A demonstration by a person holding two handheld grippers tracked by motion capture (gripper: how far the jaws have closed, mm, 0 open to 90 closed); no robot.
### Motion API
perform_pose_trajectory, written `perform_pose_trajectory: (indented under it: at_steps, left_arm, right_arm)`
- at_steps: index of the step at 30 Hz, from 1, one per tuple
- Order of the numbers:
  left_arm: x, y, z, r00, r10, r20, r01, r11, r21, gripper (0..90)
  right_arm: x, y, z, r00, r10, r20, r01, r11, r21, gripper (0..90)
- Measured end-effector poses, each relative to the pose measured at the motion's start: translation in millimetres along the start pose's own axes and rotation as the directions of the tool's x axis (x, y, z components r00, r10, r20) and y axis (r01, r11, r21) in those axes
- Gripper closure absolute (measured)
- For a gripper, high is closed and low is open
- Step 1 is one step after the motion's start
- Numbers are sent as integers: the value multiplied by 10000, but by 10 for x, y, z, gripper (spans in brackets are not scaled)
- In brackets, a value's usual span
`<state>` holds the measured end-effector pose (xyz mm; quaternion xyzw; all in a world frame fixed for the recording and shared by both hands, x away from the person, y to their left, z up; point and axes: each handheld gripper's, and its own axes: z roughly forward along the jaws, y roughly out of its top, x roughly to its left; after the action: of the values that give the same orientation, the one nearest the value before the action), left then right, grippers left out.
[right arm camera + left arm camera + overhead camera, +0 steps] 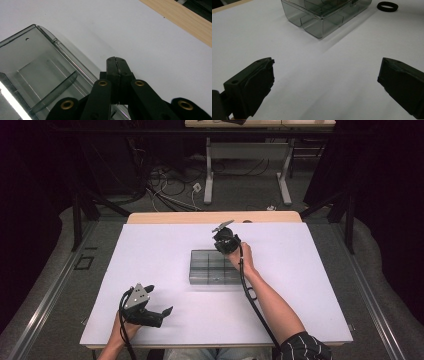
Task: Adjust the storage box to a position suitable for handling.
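Your right gripper sits at the far right corner of the clear compartment box, which stands a little right of the middle of the white table, and in the right gripper view its jaws are pressed flat together, tips meeting just at the box's long top edge. Whether they pinch a thin lip of the lid there or merely rest against it clenched on nothing, I cannot tell, because the dark linkage hides the contact, so treat it as a closed tool touching the rim, not as a sure grip. Your left gripper hovers near the left front corner of the table, well apart from the box, and the left gripper view shows its jaws spread wide with bare table between them, holding nothing. A small black ring lies on the table beyond the box, to its right as that view shows it. The step in hand looks like working the box's lid or rim at that far corner, probably to lift it open. The next move calls for a steady pull upward along the hinge's arc, and because the box is light and may slide or tip, you would do well to bring your left gripper in against its near left wall to brace it first
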<state>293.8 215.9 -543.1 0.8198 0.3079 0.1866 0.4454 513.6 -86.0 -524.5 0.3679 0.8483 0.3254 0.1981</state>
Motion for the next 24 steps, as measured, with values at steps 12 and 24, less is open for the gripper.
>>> perform_pose_trajectory:
  at_steps: [12,24]
  left_arm:
    - [0,-1,0,10000,4,7,-4,10000,22,0]
    - [-4,-1,4,10000,-14,17,14,10000,48,0]
  right_arm:
    - [32,17,0,9996,-271,-105,273,9995,174,900]
    - [102,-23,-29,9983,-588,-50,589,9979,254,900]
